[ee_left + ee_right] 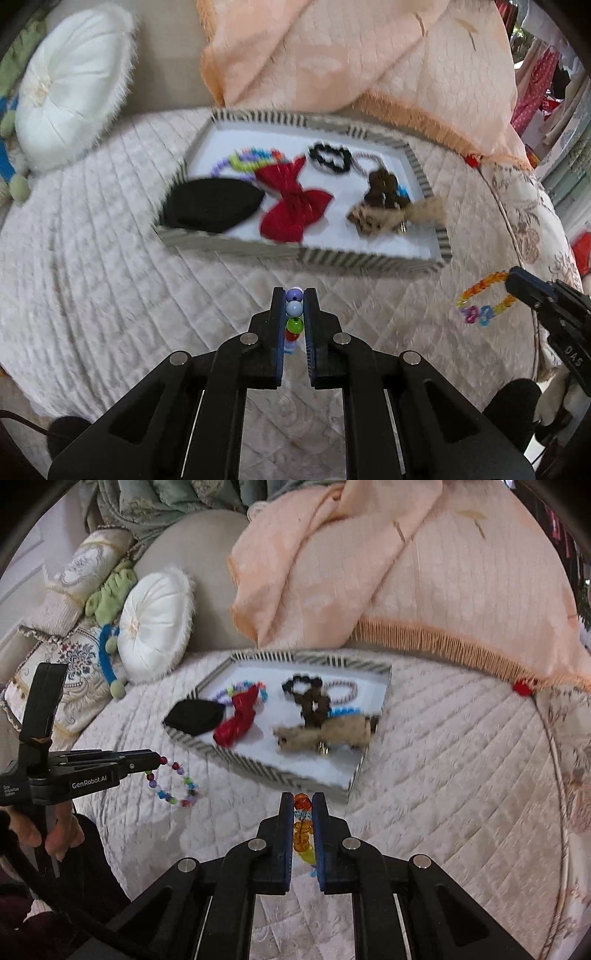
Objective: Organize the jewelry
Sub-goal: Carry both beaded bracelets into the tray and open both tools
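Observation:
My left gripper (294,295) is shut on a bracelet of round mixed-colour beads (294,314), lifted off the quilt; from the right wrist view that bead bracelet (173,784) dangles from the left gripper (159,760). My right gripper (303,798) is shut on an orange and yellow crystal bracelet (303,827); the left wrist view shows this crystal bracelet (480,299) hanging from the right gripper (511,275). Ahead lies a striped-rim tray (369,260) with a red bow (291,206), a black pouch (212,205), scrunchies and other bracelets.
The tray (258,764) rests on a quilted cream bed cover (110,258). A white round cushion (70,88) lies at the left, and a peach fringed blanket (369,55) is piled behind the tray. A person's hand (55,834) holds the left gripper's handle.

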Motion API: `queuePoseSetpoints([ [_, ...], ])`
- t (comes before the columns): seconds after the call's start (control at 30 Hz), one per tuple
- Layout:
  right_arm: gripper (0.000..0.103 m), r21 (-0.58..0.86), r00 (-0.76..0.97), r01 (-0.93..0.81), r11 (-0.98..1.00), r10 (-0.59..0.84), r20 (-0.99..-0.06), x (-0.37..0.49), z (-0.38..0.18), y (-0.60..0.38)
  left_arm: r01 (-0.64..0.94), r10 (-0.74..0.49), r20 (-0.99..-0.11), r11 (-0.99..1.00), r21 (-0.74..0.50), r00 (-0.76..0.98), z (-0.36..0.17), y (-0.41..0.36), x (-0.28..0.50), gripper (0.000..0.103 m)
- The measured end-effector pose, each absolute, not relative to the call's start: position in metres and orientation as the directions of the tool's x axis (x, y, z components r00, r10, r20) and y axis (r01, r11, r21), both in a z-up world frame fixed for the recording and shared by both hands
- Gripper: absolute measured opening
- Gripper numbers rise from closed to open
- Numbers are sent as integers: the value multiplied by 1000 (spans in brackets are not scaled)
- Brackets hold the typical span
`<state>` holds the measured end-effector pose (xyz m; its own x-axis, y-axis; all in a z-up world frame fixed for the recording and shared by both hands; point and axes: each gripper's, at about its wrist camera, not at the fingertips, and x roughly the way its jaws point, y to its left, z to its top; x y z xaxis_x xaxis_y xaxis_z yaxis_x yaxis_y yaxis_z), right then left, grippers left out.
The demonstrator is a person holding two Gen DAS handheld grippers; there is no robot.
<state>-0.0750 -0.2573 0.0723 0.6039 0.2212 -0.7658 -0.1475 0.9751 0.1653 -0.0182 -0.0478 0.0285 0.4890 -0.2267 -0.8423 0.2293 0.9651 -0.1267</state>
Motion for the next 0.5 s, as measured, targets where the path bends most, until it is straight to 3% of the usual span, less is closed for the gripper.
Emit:
queuePoseSetpoints([
  [0.5, 9, 136, 632, -186, 973, 224, -742, -52, 105, -248, 222, -178, -795, 973, -56, 580, 70, -40, -2, 8],
])
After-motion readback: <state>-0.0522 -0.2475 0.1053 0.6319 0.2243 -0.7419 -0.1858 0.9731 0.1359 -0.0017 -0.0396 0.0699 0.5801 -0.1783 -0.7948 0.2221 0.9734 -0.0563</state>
